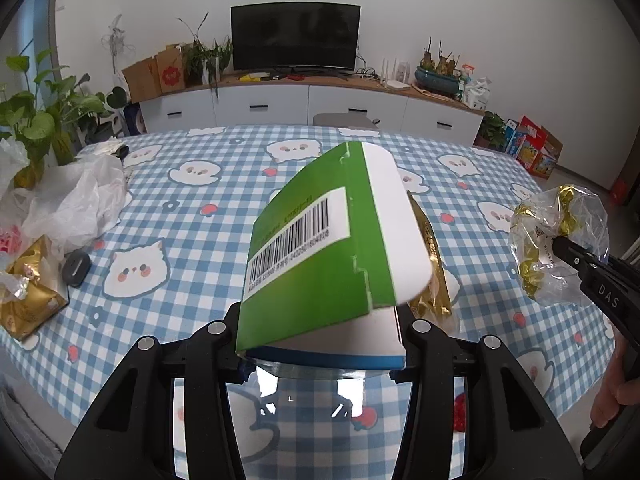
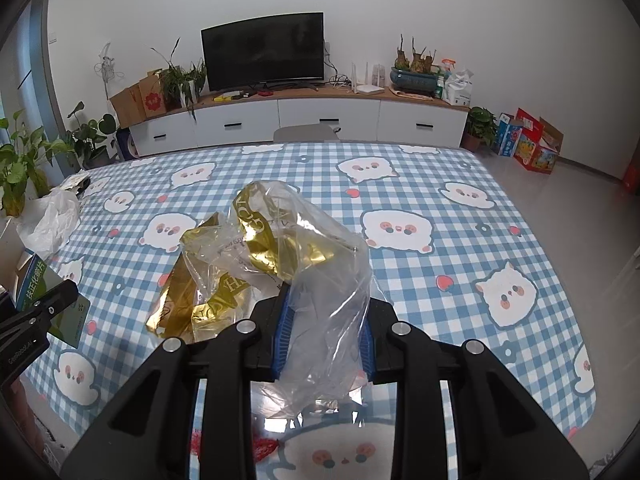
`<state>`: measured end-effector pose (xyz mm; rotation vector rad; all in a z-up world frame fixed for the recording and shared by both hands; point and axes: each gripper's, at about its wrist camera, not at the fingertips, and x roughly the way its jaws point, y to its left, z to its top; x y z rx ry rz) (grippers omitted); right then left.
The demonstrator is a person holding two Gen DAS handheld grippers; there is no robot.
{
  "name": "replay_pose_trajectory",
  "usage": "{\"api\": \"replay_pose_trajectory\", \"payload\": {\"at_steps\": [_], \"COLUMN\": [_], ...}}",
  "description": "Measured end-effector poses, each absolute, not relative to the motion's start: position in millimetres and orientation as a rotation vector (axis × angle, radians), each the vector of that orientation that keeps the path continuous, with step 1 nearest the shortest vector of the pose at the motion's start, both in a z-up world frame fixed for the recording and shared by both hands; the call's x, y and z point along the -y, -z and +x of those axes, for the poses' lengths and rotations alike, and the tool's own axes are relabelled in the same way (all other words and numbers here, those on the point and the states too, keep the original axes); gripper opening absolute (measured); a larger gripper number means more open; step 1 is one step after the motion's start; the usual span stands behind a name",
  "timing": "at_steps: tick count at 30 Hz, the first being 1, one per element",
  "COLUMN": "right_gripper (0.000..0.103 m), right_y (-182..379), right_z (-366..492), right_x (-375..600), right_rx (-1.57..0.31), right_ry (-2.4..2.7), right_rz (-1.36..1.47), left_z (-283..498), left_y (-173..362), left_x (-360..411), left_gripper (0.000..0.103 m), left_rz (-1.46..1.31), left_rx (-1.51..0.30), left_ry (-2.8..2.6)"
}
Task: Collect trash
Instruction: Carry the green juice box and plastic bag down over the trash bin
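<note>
White walls are standing behind a long white cabinet point(image 2: 296, 116) with a dark TV point(image 2: 262, 53) sitting on top of it. Green plants point(image 1: 38, 120) are growing at the left side of the room. Closer in, a big worktop point(image 2: 460, 248) is wearing a blue and white checked cloth with little white cartoon animals on it. The left gripper point(image 1: 320, 344) is holding a green and white box point(image 1: 328, 248) with a barcode on it, and its fingers are clamped on the bottom end of the box, so the box is sticking up and away, tilted, above the cloth. The right gripper point(image 2: 324, 340) is holding a crumpled clear plastic bag point(image 2: 324, 264) with shiny gold wrapper point(image 2: 224, 280) bunched up with it. Its blue fingers point(image 2: 282, 332) are pinching the clear plastic between them, quite close together. In the left wrist view this bag is hanging in the air at the far right, above the edge of the worktop. More trash is lying on the left part of the worktop: a white plastic bag point(image 1: 76, 204), a gold packet point(image 1: 28, 300) near the edge, and a small dark grey thing point(image 1: 76, 267) just beside them. Another gold packet point(image 1: 434, 280) is lying on the cloth behind the box, mostly hidden by it. A person's hand point(image 1: 612, 392) is showing at the right edge, gripping the handle of the right gripper.
</note>
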<state>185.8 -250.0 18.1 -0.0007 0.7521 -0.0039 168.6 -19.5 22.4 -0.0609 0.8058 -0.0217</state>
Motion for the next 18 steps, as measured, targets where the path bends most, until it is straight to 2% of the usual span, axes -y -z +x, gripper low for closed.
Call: {"api": "replay_pose_trajectory", "payload": {"at_steps": [18], "right_gripper": [0.026], "right_y": [-30.3], "right_z": [84.9], "right_x": [202.9], "right_rx": [-0.725], "right_ry": [-0.083], "right_rz": [-0.038], "left_z": [70.8], "left_y": [-28.9], "left_x": [10.1], "left_gripper": [0.046], "left_rz": [-0.062], "left_rx": [-0.795], "left_ry": [0.031]}}
